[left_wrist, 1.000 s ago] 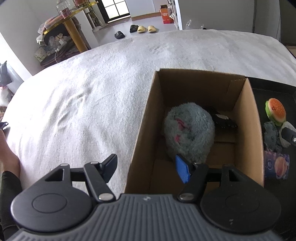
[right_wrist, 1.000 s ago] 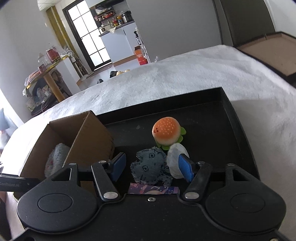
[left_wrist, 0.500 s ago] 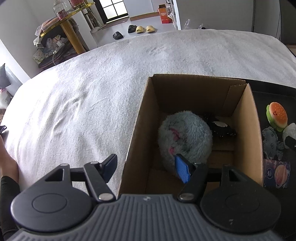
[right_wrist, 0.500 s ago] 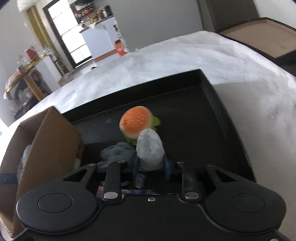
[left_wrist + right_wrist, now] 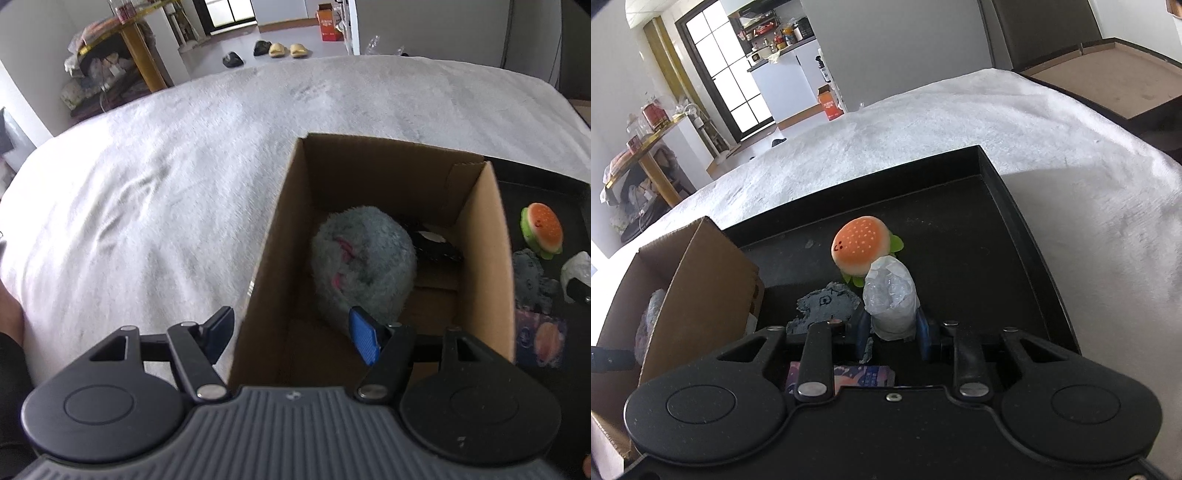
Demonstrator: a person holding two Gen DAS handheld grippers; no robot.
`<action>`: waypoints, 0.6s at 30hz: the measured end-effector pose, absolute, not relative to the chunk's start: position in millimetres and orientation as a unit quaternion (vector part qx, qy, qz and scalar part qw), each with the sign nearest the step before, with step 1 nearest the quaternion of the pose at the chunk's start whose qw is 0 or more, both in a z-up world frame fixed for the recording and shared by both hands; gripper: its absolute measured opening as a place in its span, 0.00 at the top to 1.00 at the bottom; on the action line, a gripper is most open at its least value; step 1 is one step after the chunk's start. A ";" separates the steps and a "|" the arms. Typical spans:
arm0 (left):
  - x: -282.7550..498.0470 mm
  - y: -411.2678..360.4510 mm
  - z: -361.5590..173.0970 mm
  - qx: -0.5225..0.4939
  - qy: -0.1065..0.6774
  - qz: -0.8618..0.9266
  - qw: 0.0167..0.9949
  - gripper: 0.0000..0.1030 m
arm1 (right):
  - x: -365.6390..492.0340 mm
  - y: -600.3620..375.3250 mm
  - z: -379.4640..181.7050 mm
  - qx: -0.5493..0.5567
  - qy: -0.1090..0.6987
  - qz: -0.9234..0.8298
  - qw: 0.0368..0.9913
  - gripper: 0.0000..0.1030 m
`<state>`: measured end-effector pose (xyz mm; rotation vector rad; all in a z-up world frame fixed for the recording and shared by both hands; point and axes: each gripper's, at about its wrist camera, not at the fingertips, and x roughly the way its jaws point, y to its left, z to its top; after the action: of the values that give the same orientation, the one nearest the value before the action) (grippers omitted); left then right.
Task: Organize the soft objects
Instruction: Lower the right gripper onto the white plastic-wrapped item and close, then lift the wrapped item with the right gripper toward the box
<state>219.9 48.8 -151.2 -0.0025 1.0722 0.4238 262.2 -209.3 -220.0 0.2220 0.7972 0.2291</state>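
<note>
My right gripper (image 5: 892, 330) is shut on a soft white wrapped object (image 5: 891, 297) and holds it just above the black tray (image 5: 997, 236). A burger plush (image 5: 860, 249), a grey fabric plush (image 5: 827, 306) and a purple packet (image 5: 860, 376) lie on the tray. My left gripper (image 5: 291, 338) is open and empty over the near left wall of the cardboard box (image 5: 476, 236). A fluffy grey plush (image 5: 364, 264) and a black-and-white item (image 5: 436, 245) lie inside the box. The burger plush (image 5: 543, 229) also shows in the left wrist view.
Box and tray stand side by side on a white fuzzy blanket (image 5: 147, 192). A wooden table (image 5: 140, 55) with clutter and slippers (image 5: 284, 50) on the floor lie beyond the bed. A brown surface (image 5: 1123, 81) is at the far right.
My right gripper closed on the white wrapped object and lifted it slightly. My left gripper drifted a little left and back from the box, staying open.
</note>
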 end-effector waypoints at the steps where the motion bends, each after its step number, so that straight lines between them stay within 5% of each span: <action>1: 219.6 49.1 -150.8 -0.007 0.509 0.196 0.838 0.35 | 262.3 -208.8 -218.2 0.107 0.386 0.111 0.910 0.74; 18: 197.0 63.2 -141.8 -0.058 0.498 0.171 0.848 0.35 | 241.3 -184.7 -172.5 0.077 0.359 0.128 0.921 0.74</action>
<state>197.0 63.2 -141.8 -0.1227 1.0502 0.3607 241.3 -184.7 -172.5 0.1577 0.7384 0.2638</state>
